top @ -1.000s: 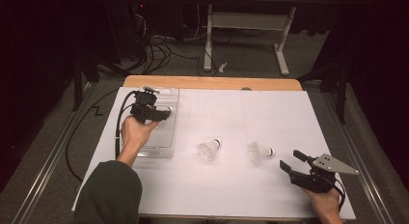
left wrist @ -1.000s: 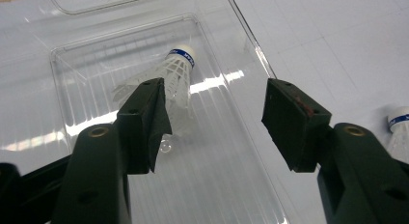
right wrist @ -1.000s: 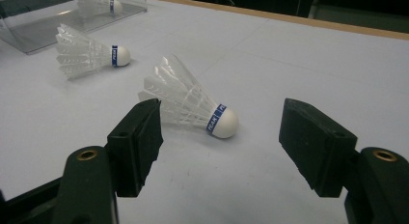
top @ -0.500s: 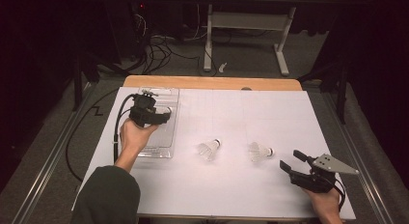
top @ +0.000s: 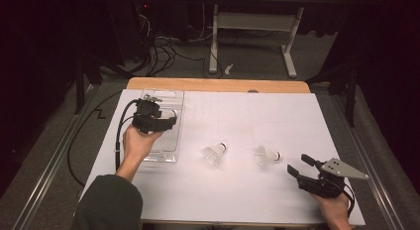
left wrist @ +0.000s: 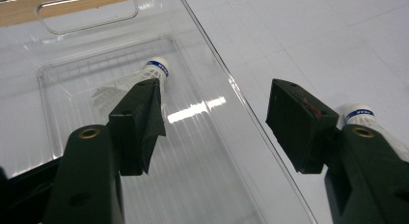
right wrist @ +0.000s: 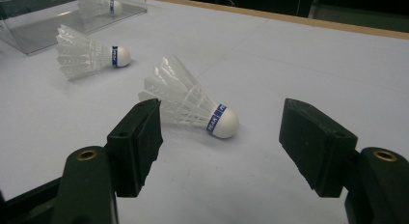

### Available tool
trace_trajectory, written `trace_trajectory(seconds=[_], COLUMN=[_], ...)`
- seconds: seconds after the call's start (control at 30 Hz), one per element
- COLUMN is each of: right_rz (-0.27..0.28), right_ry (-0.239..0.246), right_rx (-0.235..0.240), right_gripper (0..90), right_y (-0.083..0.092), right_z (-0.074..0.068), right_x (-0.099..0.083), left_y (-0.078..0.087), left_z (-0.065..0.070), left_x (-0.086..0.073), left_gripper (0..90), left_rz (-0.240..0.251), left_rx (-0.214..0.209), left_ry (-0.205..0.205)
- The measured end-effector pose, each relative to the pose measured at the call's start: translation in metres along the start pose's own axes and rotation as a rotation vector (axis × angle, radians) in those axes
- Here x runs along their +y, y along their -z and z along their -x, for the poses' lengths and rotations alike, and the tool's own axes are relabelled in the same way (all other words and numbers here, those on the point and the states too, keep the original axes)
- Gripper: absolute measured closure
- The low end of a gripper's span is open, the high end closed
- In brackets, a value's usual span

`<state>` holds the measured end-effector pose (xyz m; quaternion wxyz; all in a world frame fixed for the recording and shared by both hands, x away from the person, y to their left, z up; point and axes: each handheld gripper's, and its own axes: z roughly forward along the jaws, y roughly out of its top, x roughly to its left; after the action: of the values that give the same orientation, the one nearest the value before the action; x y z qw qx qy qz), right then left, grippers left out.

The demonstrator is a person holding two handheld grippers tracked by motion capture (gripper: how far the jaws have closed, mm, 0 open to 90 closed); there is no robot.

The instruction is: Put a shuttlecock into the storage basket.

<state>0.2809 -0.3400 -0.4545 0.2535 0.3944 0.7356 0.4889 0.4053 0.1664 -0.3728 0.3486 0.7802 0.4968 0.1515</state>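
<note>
Work in hand: shuttlecocks going into the clear tray [top: 163, 155] at the table's left.

One shuttle [left wrist: 137, 84] lies in the tray, cork toward the far end, skirt toward the camera. Left gripper [top: 157, 120] hangs just above it, over the tray's near half. Jaws have just been opening and now stand wide; nothing between them, pads clear of the feathers. In the left gripper view the left jaw hides part of the skirt.

Two shuttles on the white table [top: 307, 121], well apart from each other. Middle shuttle [top: 214, 152] sits just right of the tray. Right shuttle [top: 266, 154] lies on its side, cork pointing right in the high view, near the right gripper [top: 297, 165].

Right gripper: jaws spread, empty, aimed at the right shuttle [right wrist: 190, 105] from low and close. In the right gripper view the cork sits between the lines of the two jaws but ahead of the pads; no contact.

Handling, as I judge it: very light, will skid or roll on the smooth sheet at a nudge. Feather skirt is thin, springy, easily crushed or bent. Cork is firm, rounded, a bit slippery. Best hold looks to be across the cork or the banded neck just behind it, light squeeze.

Pose: left hand wraps the gripper from below, forearm coming in from the bottom left, gripper tipped down into the tray. Right hand is low at the near right corner, gripper nearly level, pointing left toward the shuttle.
</note>
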Motion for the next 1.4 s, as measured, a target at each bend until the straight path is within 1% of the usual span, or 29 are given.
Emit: trace_trajectory(seconds=[0.23,0.4,0.5,0.67,0.77,1.07,1.17,1.4], right_rz=[-0.001,-0.001,0.000,0.000,0.001,0.010,0.011,0.013], right_ry=[-0.001,-0.001,0.001,0.001,0.001,-0.008,-0.009,-0.010], right_rx=[-0.002,-0.002,-0.001,-0.002,-0.001,-0.002,-0.002,-0.001], right_gripper=[32.0,32.0,32.0,32.0,32.0,31.8,31.9,31.6], right_y=[0.000,0.000,0.000,0.000,0.000,0.001,0.001,0.001], right_z=[0.000,0.000,0.000,0.000,0.000,0.000,0.000,0.000], right_x=[0.000,0.000,0.000,0.000,0.000,0.000,0.000,0.000], left_y=[0.004,0.009,0.011,0.014,0.016,0.022,0.022,0.027], left_z=[0.002,0.003,0.004,0.004,0.004,0.005,0.006,0.006], left_x=[-0.006,-0.008,-0.010,-0.014,-0.017,-0.025,-0.029,-0.034], left_gripper=[38.2,38.4,38.3,38.0,38.2,38.2,38.7,38.9], left_rz=[0.034,0.057,0.068,0.084,0.098,0.116,0.115,0.131], left_rx=[0.005,0.001,-0.001,0.000,-0.003,-0.004,0.003,0.005], left_ry=[-0.002,0.001,0.000,-0.015,-0.011,-0.018,-0.034,-0.040])
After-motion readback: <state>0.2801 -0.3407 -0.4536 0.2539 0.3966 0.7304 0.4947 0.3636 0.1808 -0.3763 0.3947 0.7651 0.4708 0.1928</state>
